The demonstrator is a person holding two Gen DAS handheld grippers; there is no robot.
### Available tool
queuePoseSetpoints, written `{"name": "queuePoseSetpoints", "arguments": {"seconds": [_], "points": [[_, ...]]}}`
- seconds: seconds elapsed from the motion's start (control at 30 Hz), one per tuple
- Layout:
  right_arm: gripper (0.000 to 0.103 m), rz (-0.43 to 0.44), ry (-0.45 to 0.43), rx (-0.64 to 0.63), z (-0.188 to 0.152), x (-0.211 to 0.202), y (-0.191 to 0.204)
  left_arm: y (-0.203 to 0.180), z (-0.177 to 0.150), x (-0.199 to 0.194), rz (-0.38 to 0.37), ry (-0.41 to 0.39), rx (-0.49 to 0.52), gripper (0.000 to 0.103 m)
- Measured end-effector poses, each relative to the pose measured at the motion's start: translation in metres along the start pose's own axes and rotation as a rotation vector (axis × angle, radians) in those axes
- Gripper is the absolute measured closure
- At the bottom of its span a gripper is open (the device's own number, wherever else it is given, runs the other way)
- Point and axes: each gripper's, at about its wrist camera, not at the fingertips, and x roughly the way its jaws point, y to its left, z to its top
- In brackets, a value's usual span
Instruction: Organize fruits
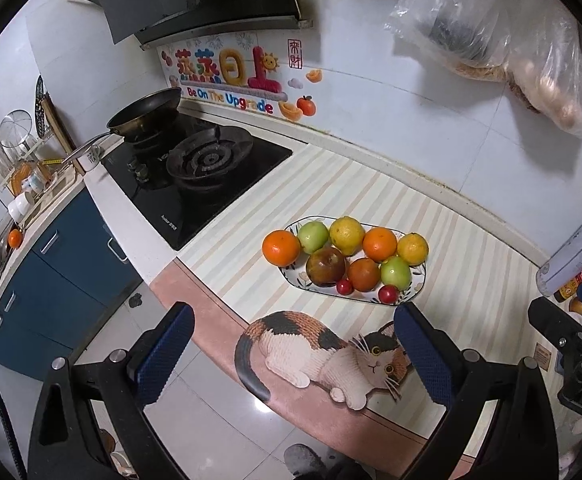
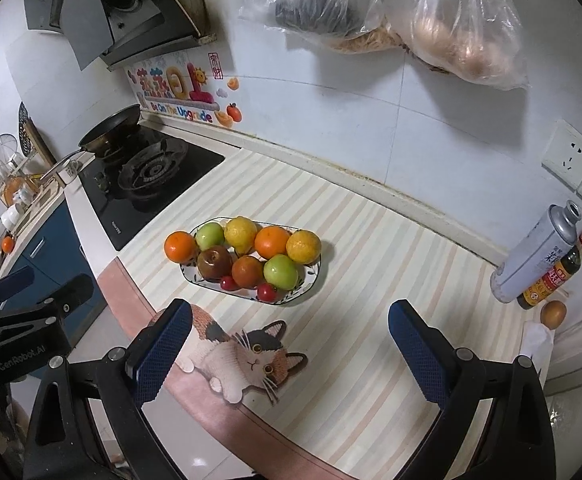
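An oval patterned plate (image 1: 417, 286) (image 2: 311, 286) on the striped counter mat holds several fruits: oranges (image 1: 281, 247) (image 2: 180, 247), green apples (image 1: 313, 237) (image 2: 281, 272), yellow citrus (image 1: 347, 235) (image 2: 241, 234), a dark red apple (image 1: 326, 266) (image 2: 214, 262) and two small red fruits (image 1: 388, 293) (image 2: 267, 292). My left gripper (image 1: 293, 354) is open and empty, held above the counter's front edge, short of the plate. My right gripper (image 2: 289, 350) is open and empty, in front of the plate and to its right. The right gripper's body shows at the right of the left wrist view (image 1: 571, 340).
A gas hob (image 1: 211, 168) with a frying pan (image 1: 147, 114) lies left of the mat. A metal can (image 2: 531, 252), a sauce bottle (image 2: 559, 270) and a small round brown item (image 2: 553, 314) stand at the right. Plastic bags (image 2: 451, 20) hang on the wall. A cat picture (image 2: 247, 356) marks the mat's front edge.
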Motion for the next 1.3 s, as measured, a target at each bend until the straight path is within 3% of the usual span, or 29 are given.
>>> {"name": "queuePoseSetpoints", "arguments": {"seconds": [1.3], "points": [[0.003, 0.005, 0.024, 0.007, -0.003, 0.010, 0.004, 0.000, 0.007, 0.004, -0.017, 0.002, 0.009, 0.001]]}}
